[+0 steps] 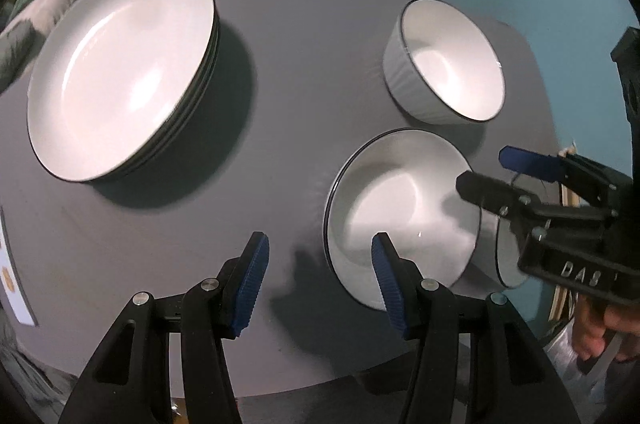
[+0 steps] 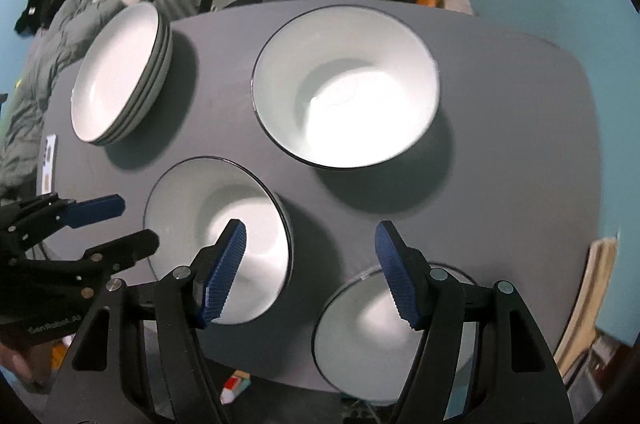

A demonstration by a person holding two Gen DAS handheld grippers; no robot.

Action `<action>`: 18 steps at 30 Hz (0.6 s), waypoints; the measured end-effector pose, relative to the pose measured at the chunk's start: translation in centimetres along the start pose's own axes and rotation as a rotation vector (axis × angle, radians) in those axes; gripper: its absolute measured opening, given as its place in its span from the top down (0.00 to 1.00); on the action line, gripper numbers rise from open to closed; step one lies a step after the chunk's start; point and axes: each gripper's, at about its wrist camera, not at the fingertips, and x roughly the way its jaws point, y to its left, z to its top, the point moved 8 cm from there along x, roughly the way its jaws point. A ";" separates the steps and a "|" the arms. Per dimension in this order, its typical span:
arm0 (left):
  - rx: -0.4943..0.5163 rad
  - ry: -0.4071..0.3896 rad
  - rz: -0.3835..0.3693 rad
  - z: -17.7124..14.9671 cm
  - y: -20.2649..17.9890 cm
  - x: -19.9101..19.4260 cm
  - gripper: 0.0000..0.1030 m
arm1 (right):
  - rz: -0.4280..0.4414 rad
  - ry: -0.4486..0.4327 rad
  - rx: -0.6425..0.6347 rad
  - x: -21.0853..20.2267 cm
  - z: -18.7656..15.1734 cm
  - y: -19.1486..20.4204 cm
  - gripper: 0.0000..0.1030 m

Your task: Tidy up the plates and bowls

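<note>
We see a stack of white dark-rimmed plates (image 2: 120, 76) at the grey surface's (image 2: 500, 144) far left. The large white bowl (image 2: 346, 90) sits to its right; two smaller white bowls (image 2: 218, 240) (image 2: 368, 336) lie nearer us.

Count on the counter (image 2: 500, 128): three bowls (image 2: 344, 92), all separate and white with dark rims. One plate stack (image 2: 120, 76), three plates by visible edges. One card (image 2: 50, 164).

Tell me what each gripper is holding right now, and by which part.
Nothing is held. The left gripper and the right gripper are both open, with only the table and bowls showing between their fingers.
</note>
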 end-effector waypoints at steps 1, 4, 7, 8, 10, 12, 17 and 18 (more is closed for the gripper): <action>-0.010 0.001 0.003 0.0 0.1 0.3 0.47 | 0.003 0.007 -0.015 0.3 0.1 0.2 0.35; -0.031 0.005 0.021 -0.2 0.3 1.0 0.47 | 0.008 0.023 -0.048 1.0 0.3 0.6 0.35; -0.032 0.008 0.034 0.0 0.0 1.7 0.47 | 0.008 0.043 -0.071 2.0 0.0 0.7 0.35; -0.033 0.011 0.039 -0.1 -0.1 2.0 0.47 | 0.007 0.049 -0.076 2.3 0.0 0.7 0.35; -0.033 0.022 0.043 -0.2 -0.4 2.5 0.47 | 0.008 0.056 -0.085 2.7 0.1 0.9 0.35; -0.038 0.028 0.044 -0.4 -0.5 2.9 0.47 | 0.006 0.061 -0.091 3.0 0.2 0.9 0.39; -0.062 0.037 0.047 -0.7 -0.1 3.1 0.47 | 0.013 0.082 -0.100 3.6 0.2 1.2 0.51; -0.070 0.038 0.040 -0.8 -0.1 3.2 0.47 | 0.016 0.087 -0.104 3.8 0.2 1.3 0.53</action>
